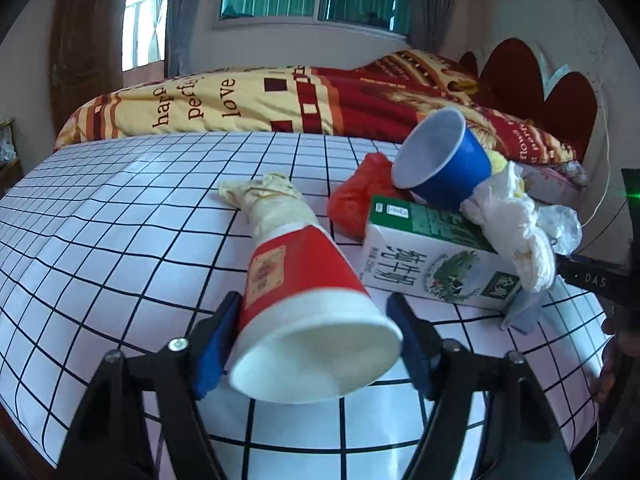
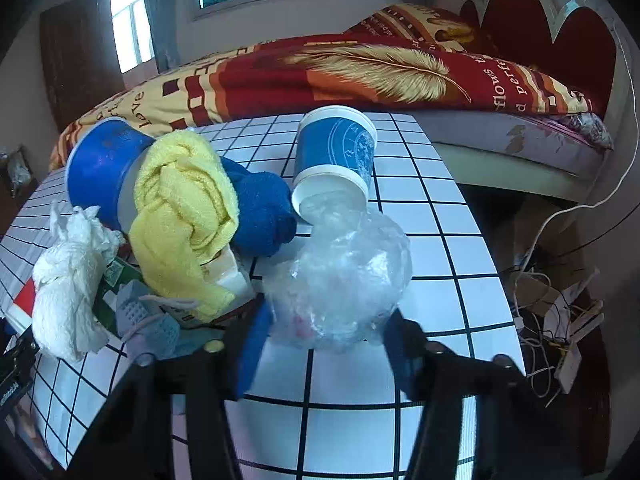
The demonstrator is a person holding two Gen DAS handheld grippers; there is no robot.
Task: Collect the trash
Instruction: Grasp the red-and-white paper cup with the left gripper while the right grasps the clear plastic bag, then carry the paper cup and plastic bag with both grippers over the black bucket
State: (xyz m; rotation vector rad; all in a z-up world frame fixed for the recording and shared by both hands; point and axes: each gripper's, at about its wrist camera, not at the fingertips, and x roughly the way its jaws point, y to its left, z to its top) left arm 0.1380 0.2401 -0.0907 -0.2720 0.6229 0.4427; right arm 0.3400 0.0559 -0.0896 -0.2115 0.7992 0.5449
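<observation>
A red-and-white paper cup (image 1: 304, 304) lies on its side with its mouth towards the camera. My left gripper (image 1: 312, 340) is shut on it, a blue pad against each side. Crumpled cream paper (image 1: 268, 196) lies at the cup's base. Behind it are a red plastic bag (image 1: 356, 200), a green-and-white milk carton (image 1: 432, 264), a blue cup (image 1: 444, 168) and white tissue (image 1: 516, 232). My right gripper (image 2: 328, 340) is shut on a crumpled clear plastic bag (image 2: 344, 276). Behind that bag lies a blue patterned paper cup (image 2: 336, 152).
The table has a white checked cloth (image 2: 440, 240). A yellow towel (image 2: 184, 216), a blue towel (image 2: 260, 212), the blue cup (image 2: 100, 168) and tissue (image 2: 68, 288) are piled left of the right gripper. A bed (image 2: 360, 68) stands behind. Cables (image 2: 552, 308) lie on the floor at right.
</observation>
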